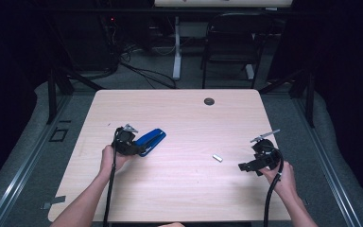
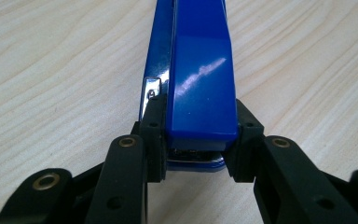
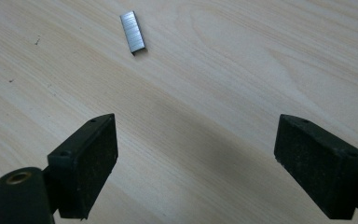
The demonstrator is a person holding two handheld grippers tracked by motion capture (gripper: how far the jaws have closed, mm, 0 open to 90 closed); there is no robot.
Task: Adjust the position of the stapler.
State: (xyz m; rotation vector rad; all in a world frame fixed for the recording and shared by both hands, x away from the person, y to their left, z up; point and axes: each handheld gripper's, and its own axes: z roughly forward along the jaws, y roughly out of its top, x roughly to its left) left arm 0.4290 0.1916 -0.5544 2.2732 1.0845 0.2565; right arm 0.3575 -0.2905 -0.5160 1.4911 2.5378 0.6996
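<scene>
On the pale wooden table [image 1: 179, 179], my left gripper [image 2: 200, 154] clamps the glossy blue stapler's [image 2: 200, 84] rear (long axis straight ahead), while my right gripper [image 3: 196, 158], jaws wide, faces the small silver staple strip [image 3: 133, 31].

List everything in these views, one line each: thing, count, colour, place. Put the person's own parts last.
stapler: 1, blue with a silver metal base, left half of the table, its rear end between the left gripper's pads
staple strip: 1, silver, lying loose on the table right of centre, ahead of the right gripper
table: 1, light wood grain, centre of the high view
cable port: 1, dark round, near the table's far edge
chair: 1, black, beyond the table
floor cables: several, black, on the floor behind the table
left gripper: 1, black, shut on the stapler's rear end
right gripper: 1, black, jaws wide apart over bare table
forearms and hands: 2, coming in from the bottom edge
</scene>
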